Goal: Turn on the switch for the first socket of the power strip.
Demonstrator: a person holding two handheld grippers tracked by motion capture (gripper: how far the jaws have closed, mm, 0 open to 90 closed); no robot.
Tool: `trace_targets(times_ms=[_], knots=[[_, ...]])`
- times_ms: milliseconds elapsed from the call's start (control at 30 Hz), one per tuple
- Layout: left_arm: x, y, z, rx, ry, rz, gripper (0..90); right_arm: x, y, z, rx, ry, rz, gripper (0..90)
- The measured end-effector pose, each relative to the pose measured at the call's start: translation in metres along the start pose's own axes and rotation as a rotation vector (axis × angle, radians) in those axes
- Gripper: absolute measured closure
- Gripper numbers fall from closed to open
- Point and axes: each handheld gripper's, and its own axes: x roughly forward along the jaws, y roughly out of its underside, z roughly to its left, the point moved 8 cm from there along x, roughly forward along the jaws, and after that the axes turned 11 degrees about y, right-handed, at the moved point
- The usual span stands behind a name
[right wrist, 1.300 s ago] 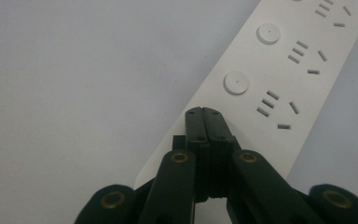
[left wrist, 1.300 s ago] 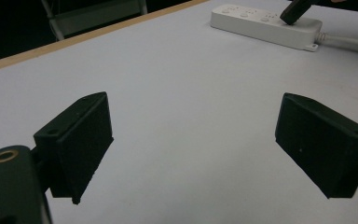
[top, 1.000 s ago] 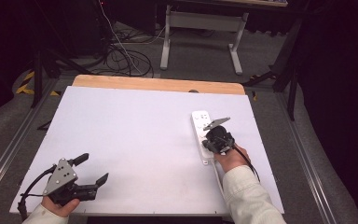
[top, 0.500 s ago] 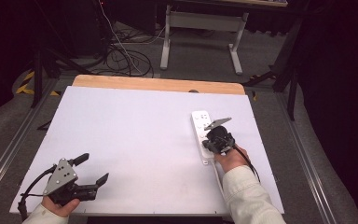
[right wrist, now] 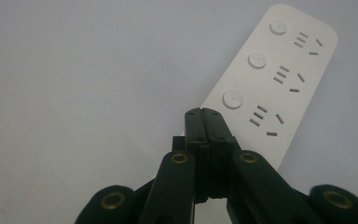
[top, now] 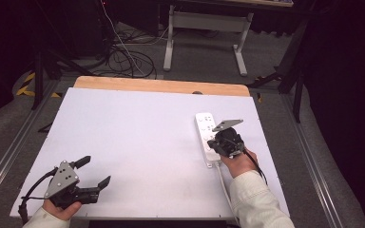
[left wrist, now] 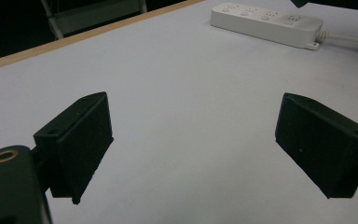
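Observation:
A white power strip (top: 203,127) lies on the right side of the white table (top: 138,137), its sockets and round buttons facing up (right wrist: 270,79). My right gripper (top: 218,143) is shut, with nothing between its jaws. Its tip (right wrist: 203,113) hangs over the strip's near end, by the row of buttons; whether it touches the strip I cannot tell. My left gripper (top: 94,171) rests at the front left of the table, open and holding nothing (left wrist: 196,135). From there the power strip (left wrist: 265,21) lies far off across bare tabletop.
The strip's white cable (top: 223,183) runs back toward the front edge under the right forearm. A wooden strip (top: 161,85) borders the table's far edge. Beyond it stand a desk frame (top: 204,28) and loose cables (top: 123,61) on the floor.

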Motion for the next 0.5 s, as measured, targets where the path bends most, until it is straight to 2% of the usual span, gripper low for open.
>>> trace_targets(times_ms=[300, 500], knots=[[0.001, 0.0, 0.0, 0.001, -0.002, -0.001, 11.6, -0.023, -0.013, 0.0, 0.012, -0.003, -0.064, 90.0], [0.0, 0.0, 0.0, 0.002, 0.001, 0.001, 11.5, -0.029, -0.017, 0.002, 0.004, 0.0, -0.084, 90.0]])
